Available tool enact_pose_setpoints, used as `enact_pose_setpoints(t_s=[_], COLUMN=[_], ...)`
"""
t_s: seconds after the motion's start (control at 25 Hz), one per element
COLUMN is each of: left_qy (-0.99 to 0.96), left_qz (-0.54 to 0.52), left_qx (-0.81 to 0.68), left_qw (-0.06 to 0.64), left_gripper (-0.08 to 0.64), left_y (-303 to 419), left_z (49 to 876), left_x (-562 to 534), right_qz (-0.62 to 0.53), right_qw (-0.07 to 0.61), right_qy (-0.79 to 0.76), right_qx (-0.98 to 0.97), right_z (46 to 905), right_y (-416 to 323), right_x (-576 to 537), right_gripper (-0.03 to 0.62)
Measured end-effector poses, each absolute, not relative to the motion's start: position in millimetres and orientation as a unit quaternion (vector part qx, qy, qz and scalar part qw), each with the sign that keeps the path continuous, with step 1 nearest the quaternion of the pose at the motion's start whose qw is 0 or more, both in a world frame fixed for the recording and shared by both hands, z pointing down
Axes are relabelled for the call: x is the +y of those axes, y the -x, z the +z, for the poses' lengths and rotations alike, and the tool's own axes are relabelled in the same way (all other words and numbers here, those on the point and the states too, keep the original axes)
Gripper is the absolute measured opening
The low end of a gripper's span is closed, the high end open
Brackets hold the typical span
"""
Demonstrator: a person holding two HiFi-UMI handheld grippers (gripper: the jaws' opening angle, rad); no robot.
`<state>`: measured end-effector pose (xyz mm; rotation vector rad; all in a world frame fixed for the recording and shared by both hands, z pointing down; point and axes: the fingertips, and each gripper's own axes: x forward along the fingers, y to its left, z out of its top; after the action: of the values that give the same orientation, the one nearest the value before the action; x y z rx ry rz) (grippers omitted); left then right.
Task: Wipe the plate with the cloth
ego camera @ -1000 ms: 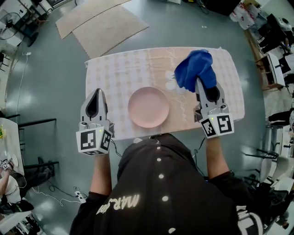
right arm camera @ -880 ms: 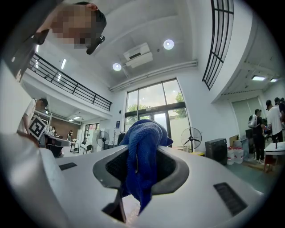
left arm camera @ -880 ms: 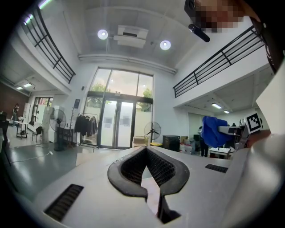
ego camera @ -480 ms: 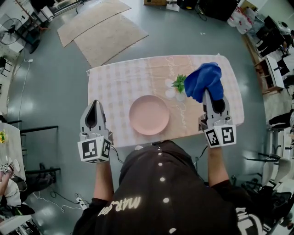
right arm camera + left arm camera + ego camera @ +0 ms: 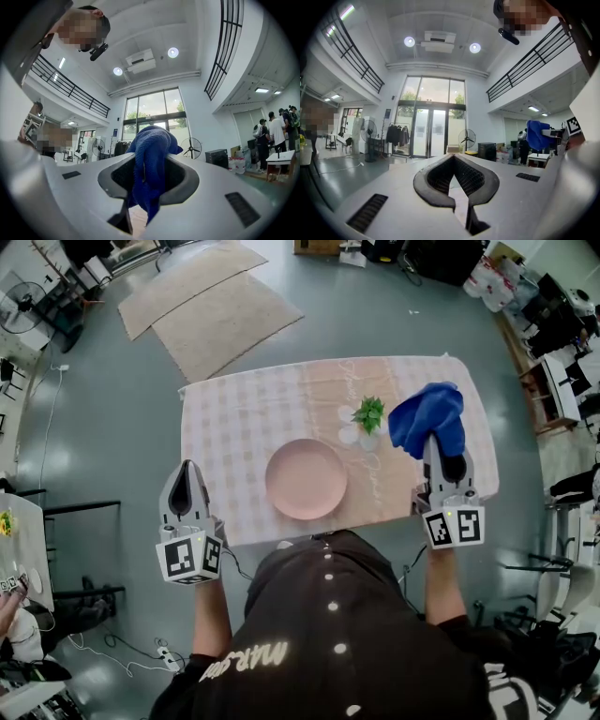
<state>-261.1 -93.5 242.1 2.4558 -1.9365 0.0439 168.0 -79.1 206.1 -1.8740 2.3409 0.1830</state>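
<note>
A round pink plate (image 5: 306, 478) lies on the checked tablecloth (image 5: 244, 413), near the table's front edge. The blue cloth (image 5: 428, 418) hangs bunched from my right gripper (image 5: 439, 442), which is shut on it above the table's right end, well right of the plate. In the right gripper view the cloth (image 5: 150, 171) droops between the jaws of the right gripper (image 5: 149, 154). My left gripper (image 5: 185, 472) is shut and empty, held off the table's left front corner. In the left gripper view the left gripper (image 5: 454, 159) points level into the hall.
A small green plant (image 5: 368, 413) in a pale pot stands on the table between the plate and the cloth. Two rugs (image 5: 211, 296) lie on the grey floor beyond the table. Furniture and bags crowd the right side of the room.
Both grippers have drawn back toward the person. The right one has carried the cloth to the right, uncovering the plant. The left gripper has come away from the table's left edge.
</note>
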Motion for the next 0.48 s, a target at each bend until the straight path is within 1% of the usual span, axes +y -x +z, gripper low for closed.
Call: enact_pose_setpoints(t_s=[0.48], left_qy=[-0.782], left_qz=[0.022], left_qx=[-0.623], left_qw=[0.012], left_gripper=[0.017], left_y=[261.6], left_z=[252.6], left_x=[-90.0], right_qz=[0.06], right_qw=[0.057], right_qy=[0.622], right_qx=[0.779], right_z=[211.4], right_y=[-172.0], right_x=[-72.5], right_gripper=[0.112])
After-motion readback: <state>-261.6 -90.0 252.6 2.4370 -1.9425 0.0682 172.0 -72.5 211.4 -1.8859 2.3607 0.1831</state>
